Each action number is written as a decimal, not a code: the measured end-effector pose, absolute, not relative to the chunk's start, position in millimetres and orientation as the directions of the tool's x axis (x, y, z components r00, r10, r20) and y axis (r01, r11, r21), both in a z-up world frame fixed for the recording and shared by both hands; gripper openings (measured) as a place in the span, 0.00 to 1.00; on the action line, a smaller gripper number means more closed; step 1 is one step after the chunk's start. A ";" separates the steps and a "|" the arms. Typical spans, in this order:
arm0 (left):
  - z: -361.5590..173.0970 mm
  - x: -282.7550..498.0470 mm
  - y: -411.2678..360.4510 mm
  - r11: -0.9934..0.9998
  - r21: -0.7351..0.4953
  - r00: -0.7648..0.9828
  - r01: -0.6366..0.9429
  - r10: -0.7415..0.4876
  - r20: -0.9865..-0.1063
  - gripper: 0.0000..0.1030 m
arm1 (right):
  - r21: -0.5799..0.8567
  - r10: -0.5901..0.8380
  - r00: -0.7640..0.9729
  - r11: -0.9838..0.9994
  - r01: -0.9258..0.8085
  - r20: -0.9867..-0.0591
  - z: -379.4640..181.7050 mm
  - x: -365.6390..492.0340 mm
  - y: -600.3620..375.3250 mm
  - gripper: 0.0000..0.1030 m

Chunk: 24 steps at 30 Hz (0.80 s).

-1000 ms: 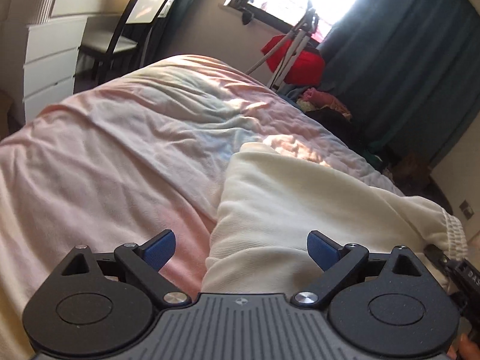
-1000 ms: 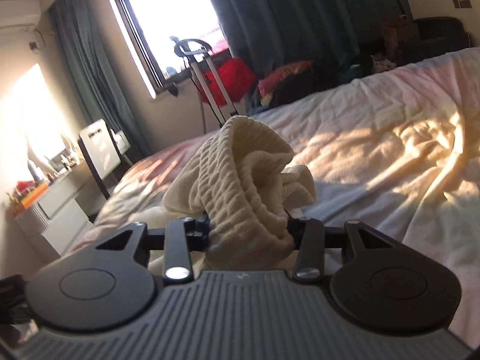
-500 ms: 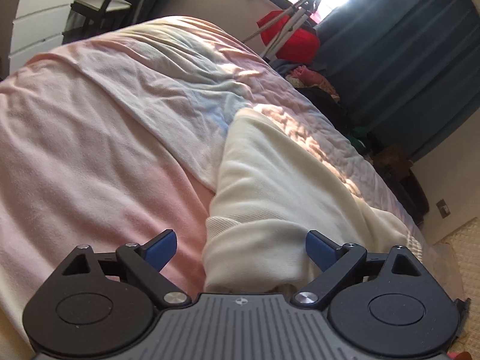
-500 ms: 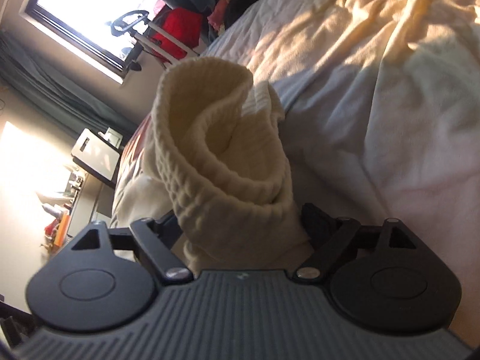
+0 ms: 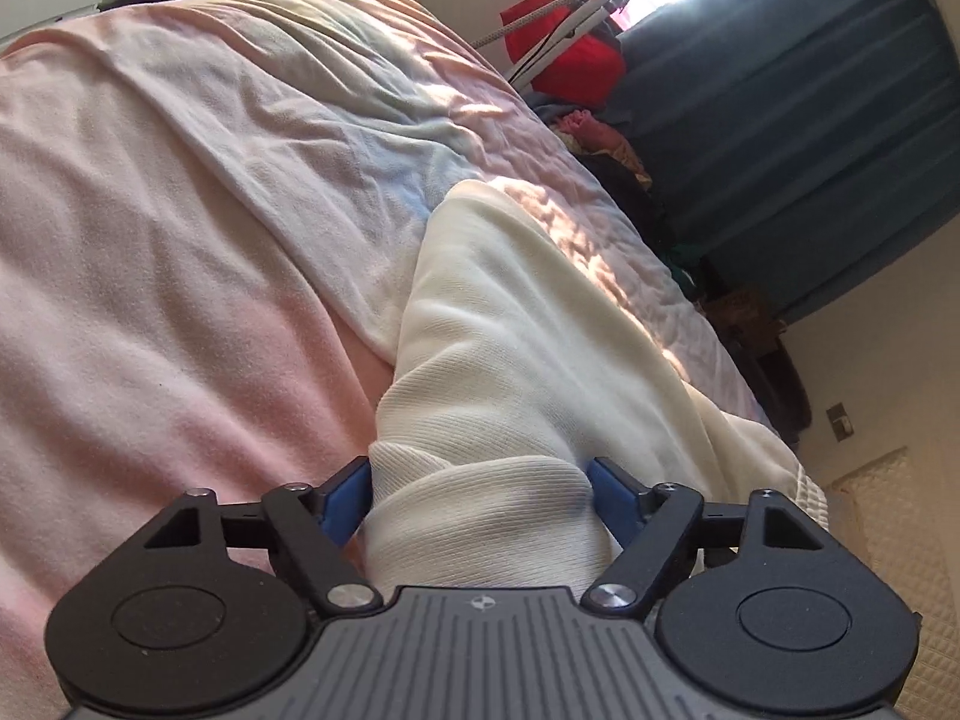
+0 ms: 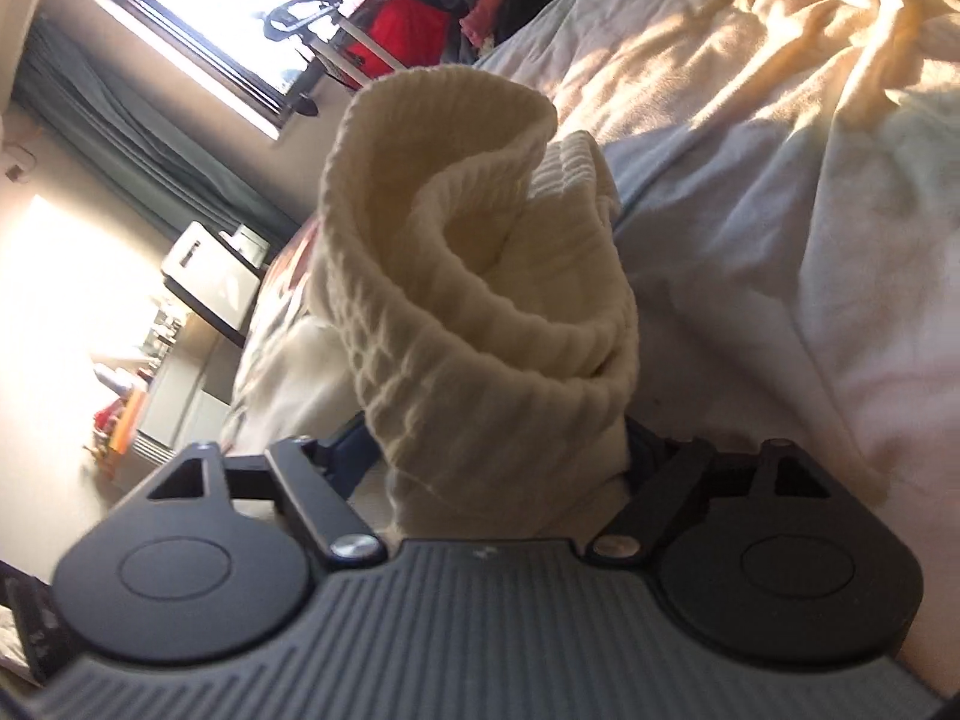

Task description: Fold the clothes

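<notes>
A cream ribbed garment (image 5: 540,330) lies along the pink and pale blue bedspread (image 5: 150,300). Its near fold bulges between the blue pads (image 5: 345,498) of my left gripper (image 5: 477,486), whose jaws are closing and press it from both sides. In the right wrist view the garment's thick ribbed waistband (image 6: 456,276) stands up in a loose roll. It sits between the fingers of my right gripper (image 6: 498,450), whose jaws are closing, with the pads close against the cloth but not squeezing it. The bedspread (image 6: 810,180) stretches away to the right.
Beyond the bed's far side are a red bag (image 5: 564,66), a heap of clothes and dark curtains (image 5: 810,120). A bright window (image 6: 228,6), a chair (image 6: 210,282) and a white dresser (image 6: 138,396) stand to the left in the right wrist view.
Both grippers sank toward the bed and tilted. The left jaws went from wide open to touching the garment's fold. The right jaws loosened their tight grip on the waistband, then narrowed a little.
</notes>
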<state>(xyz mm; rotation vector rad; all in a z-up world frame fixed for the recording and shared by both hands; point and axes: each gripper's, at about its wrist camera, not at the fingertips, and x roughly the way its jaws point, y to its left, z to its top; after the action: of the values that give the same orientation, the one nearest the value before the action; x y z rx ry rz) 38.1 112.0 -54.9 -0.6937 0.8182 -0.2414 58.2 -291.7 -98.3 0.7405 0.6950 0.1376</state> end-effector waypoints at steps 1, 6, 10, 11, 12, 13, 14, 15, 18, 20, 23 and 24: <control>-54.0 38.4 111.0 0.769 -0.637 0.672 -0.053 -0.445 -0.592 0.70 | 0.654 0.339 0.778 0.747 0.120 -0.529 -96.0 58.0 -290.9 0.67; -25.5 31.6 93.1 0.844 -0.537 0.695 0.005 -0.389 -0.604 0.49 | 0.622 0.287 0.819 0.776 0.105 -0.497 -76.4 43.2 -289.7 0.38; 12.2 23.4 76.6 0.831 -0.553 0.718 0.068 -0.425 -0.551 0.38 | 0.628 0.276 0.843 0.773 0.091 -0.461 -46.1 27.0 -294.7 0.29; 21.5 24.0 69.9 0.825 -0.559 0.713 0.080 -0.439 -0.547 0.37 | 0.631 0.267 0.852 0.770 0.092 -0.451 -37.5 21.6 -298.3 0.29; 30.2 25.0 62.8 0.819 -0.567 0.704 0.089 -0.454 -0.545 0.37 | 0.639 0.259 0.861 0.763 0.096 -0.438 -27.4 14.7 -304.6 0.29; 39.7 28.0 52.4 0.812 -0.575 0.695 0.100 -0.471 -0.544 0.36 | 0.645 0.249 0.869 0.757 0.100 -0.427 -17.6 8.1 -312.0 0.29; 50.4 29.8 38.4 0.809 -0.576 0.689 0.120 -0.486 -0.538 0.36 | 0.648 0.237 0.876 0.754 0.108 -0.421 -8.4 2.3 -321.8 0.29; 61.2 31.6 24.0 0.806 -0.576 0.683 0.139 -0.499 -0.533 0.36 | 0.649 0.223 0.881 0.752 0.116 -0.416 0.6 -3.3 -332.1 0.29; 90.5 44.4 -29.4 0.800 -0.563 0.674 0.207 -0.534 -0.511 0.35 | 0.663 0.178 0.897 0.732 0.154 -0.405 22.6 -13.6 -373.4 0.29; 105.0 59.2 -73.0 0.785 -0.570 0.660 0.243 -0.565 -0.496 0.35 | 0.692 0.148 0.907 0.697 0.188 -0.395 33.2 -16.3 -408.0 0.29; 112.7 95.1 -143.5 0.768 -0.577 0.629 0.279 -0.600 -0.494 0.34 | 0.723 0.078 0.917 0.642 0.254 -0.392 43.2 -11.2 -467.1 0.29; 115.0 109.4 -172.1 0.768 -0.575 0.620 0.282 -0.604 -0.502 0.34 | 0.725 0.047 0.917 0.629 0.281 -0.397 45.8 -6.2 -486.8 0.29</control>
<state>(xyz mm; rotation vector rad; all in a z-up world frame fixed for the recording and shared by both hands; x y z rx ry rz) 109.4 -172.1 115.0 -0.4737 0.7408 -0.5318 -6.2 -486.8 45.8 0.8859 0.4017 -0.1380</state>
